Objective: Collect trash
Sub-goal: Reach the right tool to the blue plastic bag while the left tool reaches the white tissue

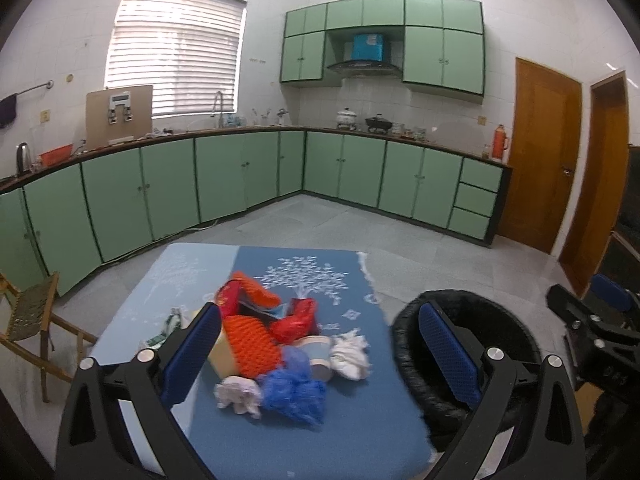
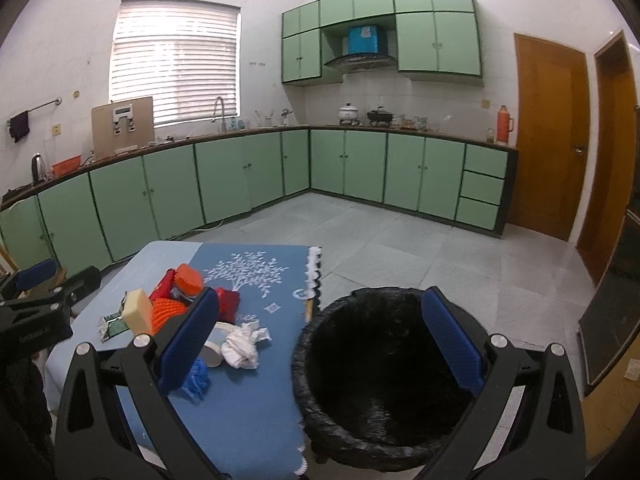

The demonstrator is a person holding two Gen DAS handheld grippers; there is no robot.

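- Left gripper (image 1: 320,354) was spread wide with nothing between its blue pads, hovering over the trash pile on the table (image 1: 360,432).
- Right gripper (image 2: 320,338) was likewise wide and empty, with its left finger over the table's edge and its right finger over the black-lined bin (image 2: 384,364).
- Far left of the table: a small green-and-white wrapper (image 2: 110,326) lay flat, just beside a tan sponge block (image 2: 138,310).
- Next: orange foam netting (image 1: 250,344) sat heaped in the middle of the pile, with red packaging (image 1: 294,320) touching it on the right.
- In front of the netting: a crumpled pinkish-white tissue (image 1: 240,396) touched a blue mesh scrubber (image 1: 294,394).
- Behind the scrubber lay a paper cup (image 1: 318,354) on its side; could not tell whether anything was in it.
- Right of the cup: a crumpled white tissue (image 2: 244,346) lay on the blue cloth, near the table's right edge.
- The bin stood on the floor just beside the table's right side; its inside looked dark, contents not discernible.
- Far right: wooden doors (image 2: 550,140) were shut.
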